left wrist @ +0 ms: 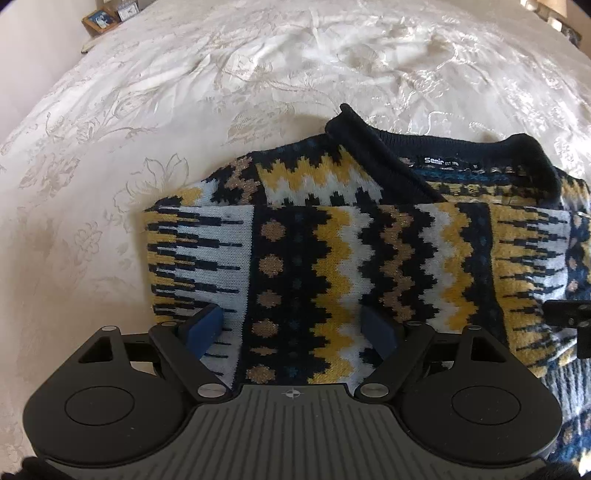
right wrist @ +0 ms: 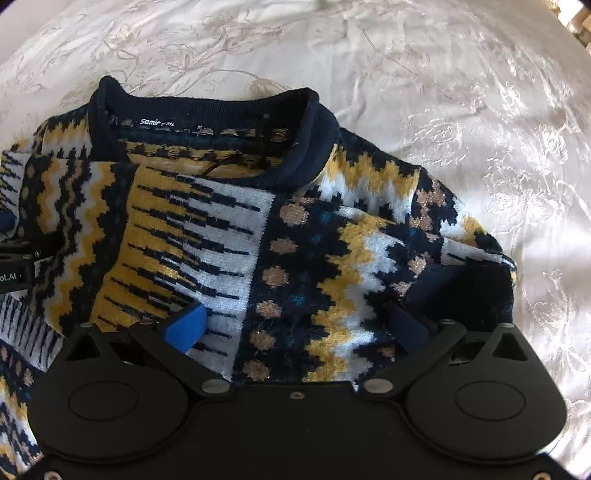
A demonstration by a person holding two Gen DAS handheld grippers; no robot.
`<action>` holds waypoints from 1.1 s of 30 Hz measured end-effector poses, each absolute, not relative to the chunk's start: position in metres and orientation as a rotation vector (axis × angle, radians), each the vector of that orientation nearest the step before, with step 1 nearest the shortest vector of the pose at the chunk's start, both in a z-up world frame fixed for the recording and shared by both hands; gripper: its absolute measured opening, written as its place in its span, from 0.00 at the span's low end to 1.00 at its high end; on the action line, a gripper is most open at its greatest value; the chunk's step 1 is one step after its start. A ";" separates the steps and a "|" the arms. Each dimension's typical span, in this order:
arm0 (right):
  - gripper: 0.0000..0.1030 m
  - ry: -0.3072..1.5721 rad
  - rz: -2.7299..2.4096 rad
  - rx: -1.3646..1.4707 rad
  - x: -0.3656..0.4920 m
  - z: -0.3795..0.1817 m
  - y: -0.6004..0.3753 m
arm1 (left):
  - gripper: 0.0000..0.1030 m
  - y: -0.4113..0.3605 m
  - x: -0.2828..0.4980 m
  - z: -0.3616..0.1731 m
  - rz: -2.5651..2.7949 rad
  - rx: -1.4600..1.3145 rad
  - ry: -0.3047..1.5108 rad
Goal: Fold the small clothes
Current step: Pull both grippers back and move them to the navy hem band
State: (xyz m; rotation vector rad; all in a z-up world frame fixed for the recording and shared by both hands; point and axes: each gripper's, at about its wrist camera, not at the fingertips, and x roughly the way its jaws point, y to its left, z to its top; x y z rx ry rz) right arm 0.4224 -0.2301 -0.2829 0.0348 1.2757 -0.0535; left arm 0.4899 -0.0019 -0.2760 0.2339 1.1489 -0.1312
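A knitted sweater [left wrist: 332,236] in navy, yellow and white zigzag bands lies on the bed, collar [left wrist: 480,147] toward the far side, both sleeves folded in across the body. It also shows in the right wrist view [right wrist: 258,240]. My left gripper [left wrist: 291,328] is open just above the sweater's left half, blue pads [left wrist: 207,325] spread wide with nothing between them. My right gripper [right wrist: 295,325] is open above the right half, blue pads [right wrist: 186,325] spread wide and empty. The right gripper's edge [left wrist: 569,317] shows in the left wrist view.
The sweater lies on a cream floral bedspread [left wrist: 184,110] that fills both views [right wrist: 480,110]. A small framed picture [left wrist: 100,19] stands on a ledge beyond the bed's far left corner.
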 end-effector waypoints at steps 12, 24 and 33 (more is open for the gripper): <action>0.95 1.057 -0.060 -0.029 0.379 -0.216 -0.225 | 0.53 -0.010 0.463 -0.217 -0.185 0.300 1.006; 0.99 0.726 -0.117 0.046 0.256 -0.128 -0.210 | 0.53 0.017 0.342 -0.118 -0.131 0.084 0.776; 0.99 0.650 -0.121 0.114 0.189 -0.110 -0.188 | 0.53 0.031 0.263 -0.100 -0.178 0.124 0.682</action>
